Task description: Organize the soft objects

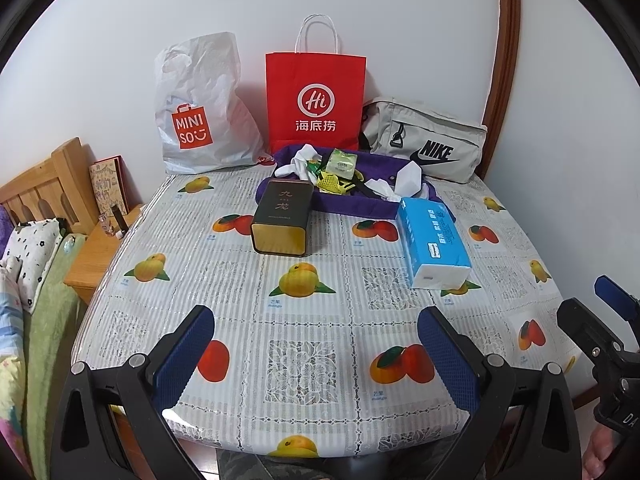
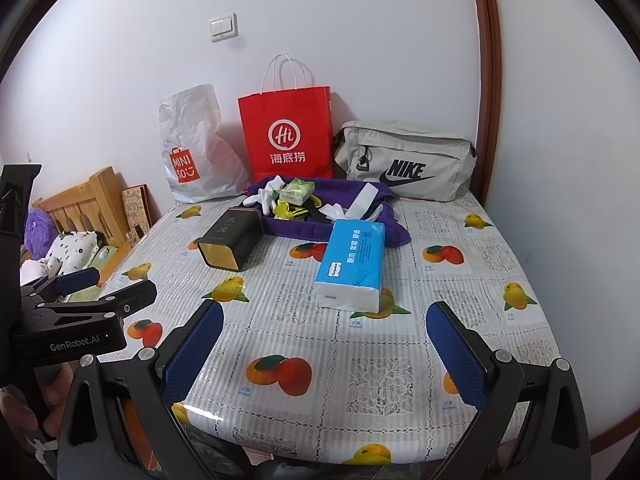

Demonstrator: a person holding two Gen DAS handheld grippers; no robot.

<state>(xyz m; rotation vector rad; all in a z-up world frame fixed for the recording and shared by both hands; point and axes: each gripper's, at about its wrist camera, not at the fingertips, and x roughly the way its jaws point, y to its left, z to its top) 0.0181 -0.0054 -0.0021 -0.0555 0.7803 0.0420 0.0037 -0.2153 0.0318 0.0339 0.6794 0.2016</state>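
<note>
left gripper [image 1: 316, 350]: I'm holding it low over the near edge of the table, blue-padded jaws spread wide, nothing between them.

right gripper [image 2: 326, 348]: same deal, I'm hovering it beside the left one, jaws wide apart and gripping nothing.

table [image 1: 320, 320]: it's wearing a glossy plastic cloth printed with mangoes, and I'm guessing it's slippery, so anything I nudge is probably sliding rather than staying put.

soft stuff: I'm looking at a purple fabric tray [image 1: 352, 204] at about 12 o'clock, far side of the table, with white socks [image 1: 298, 164], a yellow mesh piece [image 1: 334, 184] and a small green tissue packet [image 1: 340, 164] heaped inside it. A blue plastic-wrapped pack of tissues [image 1: 434, 246] is lying at 1 o'clock, just in front of the tray's right corner.

black and gold rectangular tin [image 1: 282, 220]: lying on its side at 12 o'clock, resting against the tray's front edge. I'm worrying I'll clip it while reaching in and send it rolling.

bags at the back: a white plastic MINISO bag [image 1: 200, 120], a red paper carrier bag [image 1: 316, 100] and a grey fabric Nike pouch [image 1: 428, 144] are standing against the wall. The red one looks light, so overreaching could be tipping it over.

main risks: I'm expecting the socks to snag the mesh and drag it out together, and the tissue pack to squash or squirt out if I'm pinching its slick wrapper off-centre.

two grippers: they're sitting close, so I'm watching for them bumping each other.
</note>
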